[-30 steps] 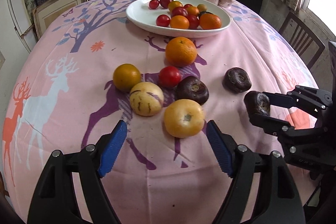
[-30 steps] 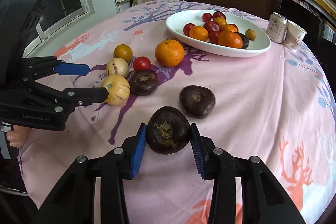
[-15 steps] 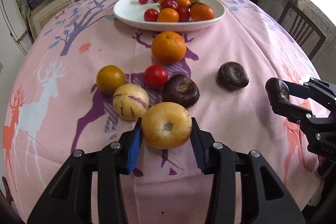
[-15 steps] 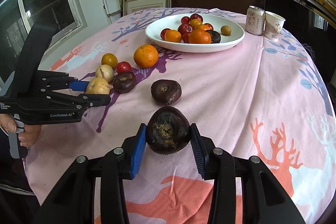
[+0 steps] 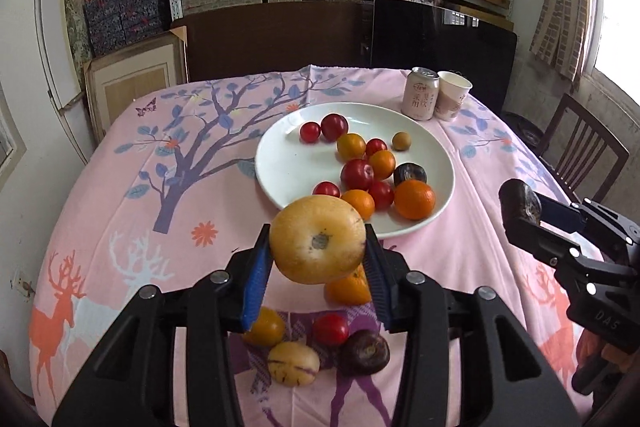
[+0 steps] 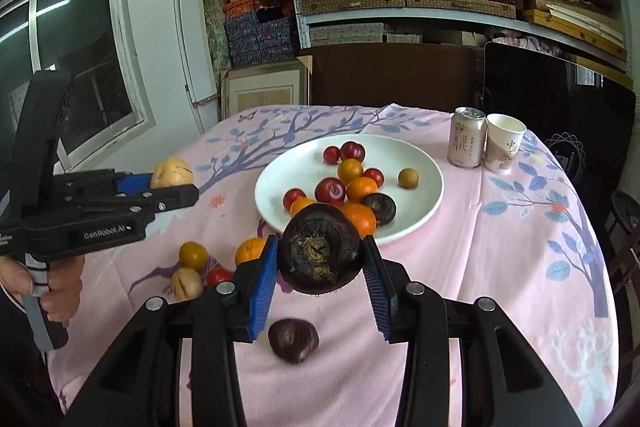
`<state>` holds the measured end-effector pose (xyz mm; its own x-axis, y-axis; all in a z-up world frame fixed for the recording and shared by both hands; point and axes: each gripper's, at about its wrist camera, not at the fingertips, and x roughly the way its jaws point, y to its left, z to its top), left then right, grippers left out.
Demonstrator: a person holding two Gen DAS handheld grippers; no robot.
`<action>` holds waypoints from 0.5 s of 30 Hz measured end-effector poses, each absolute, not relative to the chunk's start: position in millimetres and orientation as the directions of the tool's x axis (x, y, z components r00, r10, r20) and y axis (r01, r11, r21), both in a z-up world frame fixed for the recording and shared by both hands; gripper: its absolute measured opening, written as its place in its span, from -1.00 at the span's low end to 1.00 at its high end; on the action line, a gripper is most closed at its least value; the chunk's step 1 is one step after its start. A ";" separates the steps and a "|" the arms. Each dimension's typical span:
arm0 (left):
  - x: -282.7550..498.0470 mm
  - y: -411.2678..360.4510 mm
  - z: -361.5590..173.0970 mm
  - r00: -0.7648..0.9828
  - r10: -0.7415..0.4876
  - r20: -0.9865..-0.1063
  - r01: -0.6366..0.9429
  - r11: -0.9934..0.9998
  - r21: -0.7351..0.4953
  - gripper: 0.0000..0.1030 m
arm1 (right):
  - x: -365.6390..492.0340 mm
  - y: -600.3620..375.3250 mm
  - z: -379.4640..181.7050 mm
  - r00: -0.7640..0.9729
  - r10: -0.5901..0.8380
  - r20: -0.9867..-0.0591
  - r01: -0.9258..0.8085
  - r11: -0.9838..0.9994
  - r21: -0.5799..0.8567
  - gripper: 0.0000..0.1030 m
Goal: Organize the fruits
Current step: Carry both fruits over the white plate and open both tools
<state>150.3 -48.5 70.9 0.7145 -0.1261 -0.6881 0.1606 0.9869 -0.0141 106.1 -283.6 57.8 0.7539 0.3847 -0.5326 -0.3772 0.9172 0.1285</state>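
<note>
Above the pink cloth, the left gripper grips a yellow melon short of the plate. Beside it, the right gripper clamps a dark fruit in the air. More fruit lies on the plate and cloth.

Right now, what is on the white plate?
The white plate holds small red, orange and yellow fruits plus one dark purple fruit. The yellow fruit in the left tool covers the plate's near rim.
</note>
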 end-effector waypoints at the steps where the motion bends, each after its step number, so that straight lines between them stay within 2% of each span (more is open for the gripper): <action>1: 161.4 -50.2 67.0 0.708 -0.121 -0.696 0.148 0.989 -0.022 -0.17 | 114.3 -281.6 58.6 0.751 0.390 -0.533 -0.376 0.916 0.141 -0.18; 8: 223.9 -54.7 32.1 0.635 -0.104 -0.766 0.079 0.994 -0.069 -0.17 | 174.8 -273.3 45.4 0.710 0.420 -0.565 -0.326 0.907 0.265 -0.18; 15: 247.1 -50.7 16.6 0.605 -0.091 -0.791 0.050 0.996 -0.076 -0.17 | 220.2 -266.2 23.5 0.672 0.418 -0.611 -0.281 0.908 0.312 -0.16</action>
<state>247.1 -50.7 16.6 0.6049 -0.0911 -0.7910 0.0505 0.9958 -0.0760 220.2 -266.2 23.5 0.6719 0.4181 -0.6113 -0.2812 0.9076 0.3117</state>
